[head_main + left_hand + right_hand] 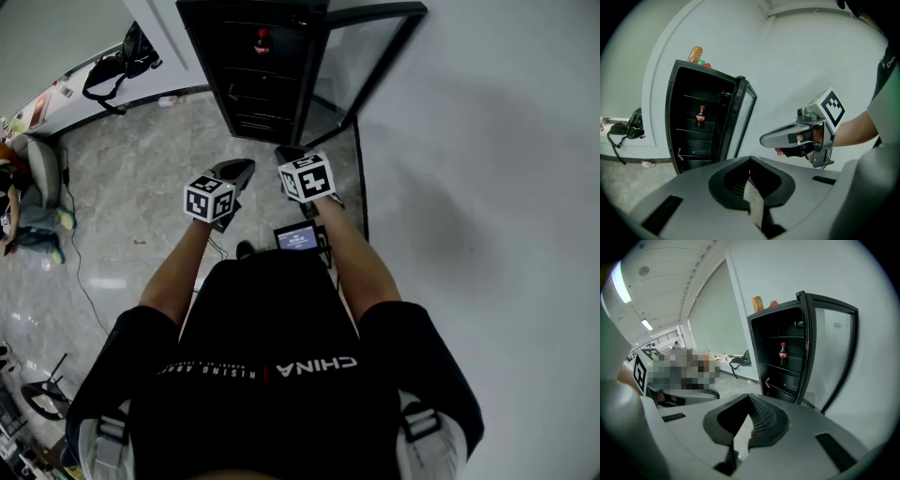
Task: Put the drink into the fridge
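"Two grippers are up in front of the operator. What is the state of each?" asks the trainee.

"Left gripper: fingers closed tip to tip, nothing between them. Right gripper: same condition, closed and empty. Both point forward and somewhat down, side by side, near each other but not touching," the instructor replies.

"Where is the drink?"

"The cola bottle stands upright on a shelf inside the fridge, ahead of both sets of fingers and well apart from them. Neither gripper touches it. On that evidence, placement reads as complete."

"Why closed fingers, then?"

"Probable reason: there is no load to carry, so closed is the neutral condition. Closed fingers also give a single blunt tip for pushing. The glass door stands open, ahead and to the right of the right fingers. Shutting it looks like the one step left, and the right gripper is the nearer tool."

"Any caution?"

"An orange bottle sits on the fridge top, above the level of the fingers. A hard shove on the door could shake it loose, so the push should be gentle and applied near the door's free edge."
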`<control>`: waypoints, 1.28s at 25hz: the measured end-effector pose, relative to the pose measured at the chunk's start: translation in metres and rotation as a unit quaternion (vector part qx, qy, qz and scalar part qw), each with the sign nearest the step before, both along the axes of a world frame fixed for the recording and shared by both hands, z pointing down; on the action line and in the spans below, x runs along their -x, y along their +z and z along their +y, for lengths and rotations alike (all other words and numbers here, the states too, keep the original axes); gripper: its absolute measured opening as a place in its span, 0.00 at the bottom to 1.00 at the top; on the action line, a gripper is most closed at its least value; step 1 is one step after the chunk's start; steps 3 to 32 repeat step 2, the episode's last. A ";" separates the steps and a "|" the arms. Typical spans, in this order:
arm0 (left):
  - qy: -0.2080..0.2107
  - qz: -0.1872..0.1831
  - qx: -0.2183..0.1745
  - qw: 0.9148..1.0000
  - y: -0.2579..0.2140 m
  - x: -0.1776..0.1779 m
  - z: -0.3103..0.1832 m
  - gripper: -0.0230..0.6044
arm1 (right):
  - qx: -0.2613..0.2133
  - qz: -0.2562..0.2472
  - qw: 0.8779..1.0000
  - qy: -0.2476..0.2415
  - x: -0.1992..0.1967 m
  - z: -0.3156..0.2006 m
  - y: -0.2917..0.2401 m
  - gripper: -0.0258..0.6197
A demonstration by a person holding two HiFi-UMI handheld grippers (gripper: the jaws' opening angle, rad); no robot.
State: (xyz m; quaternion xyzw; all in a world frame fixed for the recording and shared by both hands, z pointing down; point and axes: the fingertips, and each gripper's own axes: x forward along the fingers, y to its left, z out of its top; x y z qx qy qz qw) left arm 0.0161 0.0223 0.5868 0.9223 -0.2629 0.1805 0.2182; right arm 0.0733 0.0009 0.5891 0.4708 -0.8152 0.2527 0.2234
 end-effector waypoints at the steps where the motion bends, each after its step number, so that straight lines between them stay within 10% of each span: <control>1: 0.000 0.000 0.000 1.000 0.000 0.000 0.001 0.05 | 0.000 0.000 1.000 -0.001 0.000 0.001 0.000 0.06; 32: -0.001 0.000 0.000 1.000 0.000 0.000 0.001 0.05 | 0.000 0.000 1.000 -0.002 0.001 0.002 0.000 0.06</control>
